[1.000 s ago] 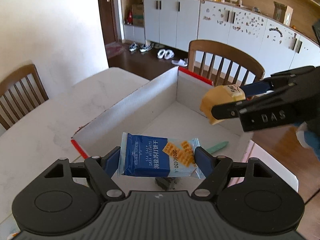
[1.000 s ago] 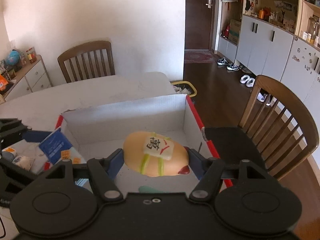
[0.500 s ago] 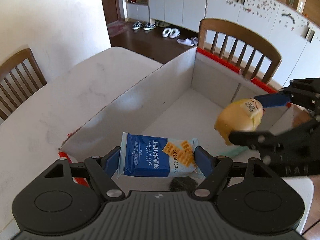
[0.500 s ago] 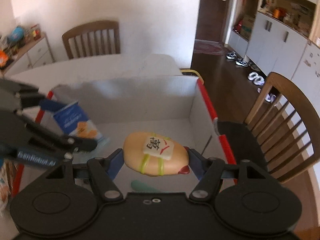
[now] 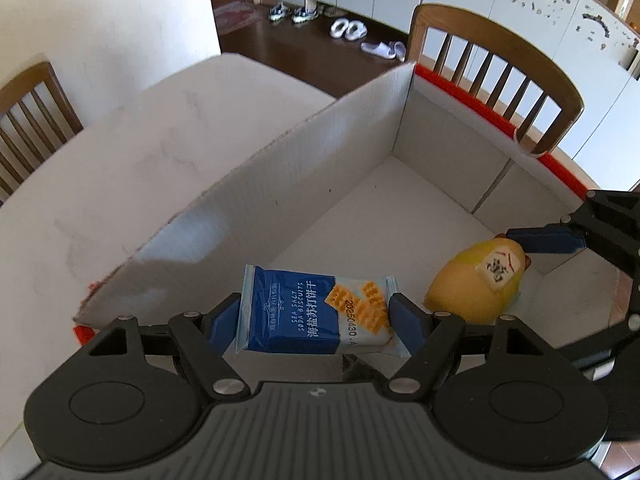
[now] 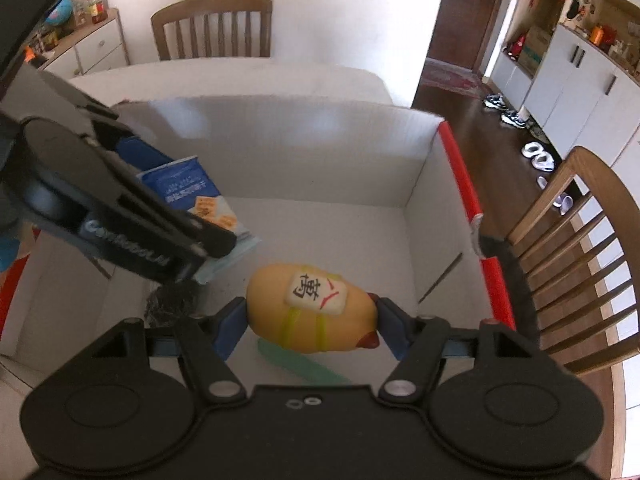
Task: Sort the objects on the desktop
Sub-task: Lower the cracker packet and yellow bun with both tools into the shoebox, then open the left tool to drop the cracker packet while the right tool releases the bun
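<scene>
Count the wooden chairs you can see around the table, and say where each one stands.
2. One chair stands behind the box's red-edged side; another chair is at the table's far end, against the white wall. More may stand outside both views.

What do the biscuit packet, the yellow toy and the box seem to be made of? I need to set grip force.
Biscuit packet: thin glossy plastic film, going by its sheen and crimped end seams. Yellow toy: smooth, rounded, matte; probably soft rubber or foam, though softness cannot be confirmed. Box: white corrugated board, with fine ribbing on its walls.
</scene>
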`<action>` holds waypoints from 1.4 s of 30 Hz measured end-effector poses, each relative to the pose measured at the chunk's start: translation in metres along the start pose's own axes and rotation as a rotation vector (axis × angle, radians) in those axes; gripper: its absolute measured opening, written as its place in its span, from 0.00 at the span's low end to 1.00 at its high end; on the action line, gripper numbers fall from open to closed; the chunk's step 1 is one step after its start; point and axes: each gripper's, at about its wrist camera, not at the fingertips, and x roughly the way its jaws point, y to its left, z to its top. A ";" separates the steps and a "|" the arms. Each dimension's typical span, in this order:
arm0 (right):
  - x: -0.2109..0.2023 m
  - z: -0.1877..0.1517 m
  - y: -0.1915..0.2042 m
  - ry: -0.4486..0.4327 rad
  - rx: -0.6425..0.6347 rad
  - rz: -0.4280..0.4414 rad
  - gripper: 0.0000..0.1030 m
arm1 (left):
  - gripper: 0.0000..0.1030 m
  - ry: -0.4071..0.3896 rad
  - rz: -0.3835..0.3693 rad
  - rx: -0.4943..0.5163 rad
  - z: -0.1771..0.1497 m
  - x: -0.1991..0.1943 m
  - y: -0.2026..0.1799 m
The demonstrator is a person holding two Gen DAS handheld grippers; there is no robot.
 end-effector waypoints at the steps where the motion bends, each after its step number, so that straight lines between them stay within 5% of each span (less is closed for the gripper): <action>1: 0.001 -0.001 0.001 0.001 -0.007 0.001 0.67 | 0.76 0.009 -0.003 0.003 0.000 0.003 0.000; 24: 0.023 -0.012 -0.010 0.048 -0.010 0.065 0.69 | 0.76 0.169 0.019 -0.045 0.010 0.037 0.007; 42: 0.004 -0.015 -0.016 0.020 0.006 0.069 0.82 | 0.85 0.137 0.026 -0.063 0.006 0.024 0.004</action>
